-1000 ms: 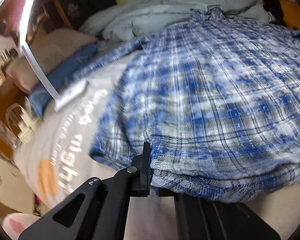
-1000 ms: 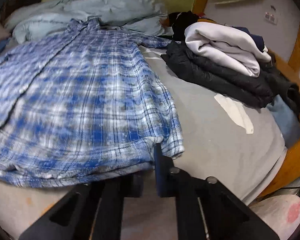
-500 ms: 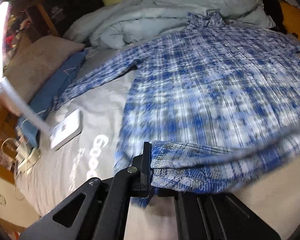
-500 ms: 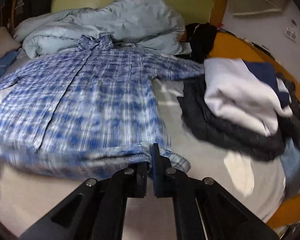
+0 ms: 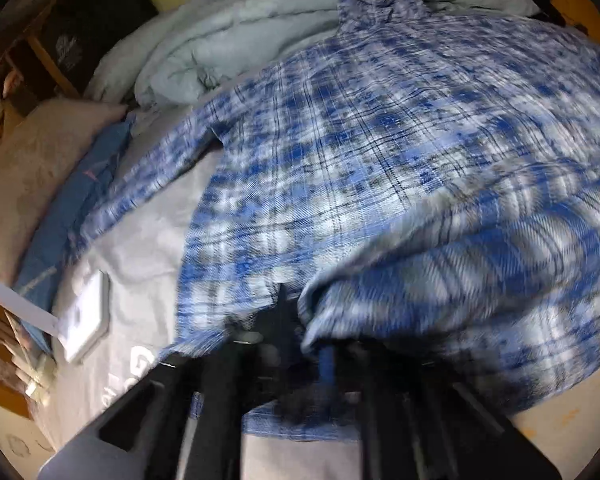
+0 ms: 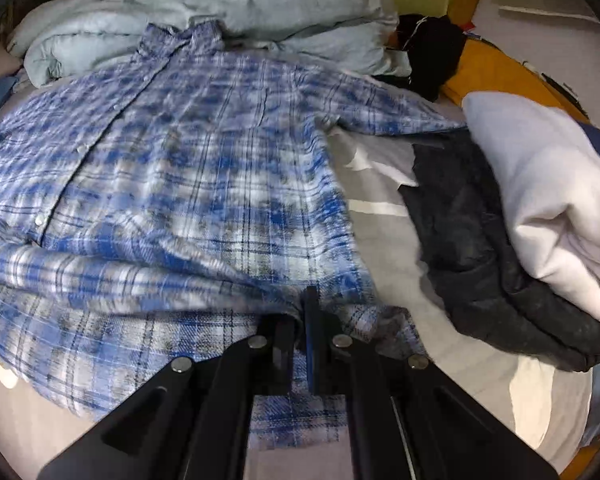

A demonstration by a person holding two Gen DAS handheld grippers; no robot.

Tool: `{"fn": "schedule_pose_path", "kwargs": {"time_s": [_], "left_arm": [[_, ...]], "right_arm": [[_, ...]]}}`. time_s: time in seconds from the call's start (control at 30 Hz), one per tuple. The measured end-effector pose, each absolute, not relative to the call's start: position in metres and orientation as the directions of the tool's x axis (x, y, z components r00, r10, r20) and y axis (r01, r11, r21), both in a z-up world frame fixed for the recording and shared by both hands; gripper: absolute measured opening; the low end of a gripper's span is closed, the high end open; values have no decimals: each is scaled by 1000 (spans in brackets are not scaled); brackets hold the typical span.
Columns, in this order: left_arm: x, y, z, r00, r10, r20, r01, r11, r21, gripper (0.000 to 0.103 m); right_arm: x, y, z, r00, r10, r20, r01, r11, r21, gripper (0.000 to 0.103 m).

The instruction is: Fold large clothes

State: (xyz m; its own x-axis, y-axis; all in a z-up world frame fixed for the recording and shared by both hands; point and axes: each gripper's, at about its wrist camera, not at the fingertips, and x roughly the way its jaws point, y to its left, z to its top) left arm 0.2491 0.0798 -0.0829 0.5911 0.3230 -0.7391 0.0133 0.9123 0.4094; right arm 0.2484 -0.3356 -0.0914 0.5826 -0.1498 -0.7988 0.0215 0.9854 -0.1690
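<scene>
While both grippers sit at the near end of the bed, the blue plaid shirt (image 6: 204, 184) runs away from them lengthwise: hem nearest, collar (image 6: 188, 34) at the far end against the pale blue duvet (image 6: 236, 4). Long axis = near-to-far, roughly in line w/ both cams.

Near: right gripper (image 6: 302, 336) pressed together, pinching the hem at the shirt's right-hand corner; fabric drapes over and below the fingers. Left gripper (image 5: 296, 344) has its jaws opening; hem cloth is bunched over and between them, heavy blur, so cannot tell if any pad touches fabric. Hem already lifted and rolled over onto the lower body of the shirt — looks like a bottom-up fold in progress (judgement).

Mid: shirt body flat on grey bedsheet (image 6: 384, 248), button placket up. Left sleeve (image 5: 148, 184) trails out toward the blue pillow (image 5: 80, 200) and white charger block (image 5: 86, 316).

Far: right sleeve (image 6: 400, 116) reaches toward the stack of folded dark and white garments (image 6: 520, 216), just beside the shirt.

Key relation: fold direction goes along the long axis, away from the grippers toward the collar. R corner is the only one clearly held; if L lets go first the hem may land skewed.
</scene>
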Motion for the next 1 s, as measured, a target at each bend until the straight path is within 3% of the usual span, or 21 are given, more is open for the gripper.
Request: {"fn": "schedule_pose_path", "kwargs": {"time_s": [0.03, 0.07, 0.13, 0.3, 0.5, 0.6, 0.7, 0.83, 1.0], "left_arm": [[247, 80, -79, 607, 329, -723, 7, 908, 419, 63], [243, 80, -73, 629, 314, -711, 1, 914, 405, 88], [237, 83, -59, 658, 249, -711, 5, 942, 335, 91], [217, 81, -34, 703, 132, -699, 21, 978, 206, 93], [206, 55, -57, 572, -64, -818, 160, 986, 35, 92], [218, 50, -68, 586, -23, -810, 125, 990, 62, 92], [234, 54, -78, 590, -56, -806, 117, 993, 17, 92], [251, 78, -88, 584, -4, -812, 44, 999, 26, 92], [252, 124, -75, 576, 186, -796, -151, 981, 120, 91]], "right_arm": [[247, -337, -90, 585, -137, -799, 20, 988, -154, 11], [243, -338, -84, 594, -114, -797, 16, 991, -131, 29], [232, -337, -71, 638, -90, -765, 7, 994, -112, 57], [197, -329, -43, 740, -52, -670, -26, 994, -106, 79], [196, -307, -62, 639, 110, -761, -159, 987, 9, 81], [203, -296, -85, 564, 111, -818, -181, 983, 8, 81], [212, -293, -100, 517, 118, -848, -175, 984, 30, 81], [225, -293, -106, 558, 21, -830, -155, 985, -79, 88], [236, -327, -101, 552, -19, -834, -40, 998, -49, 88]]}}
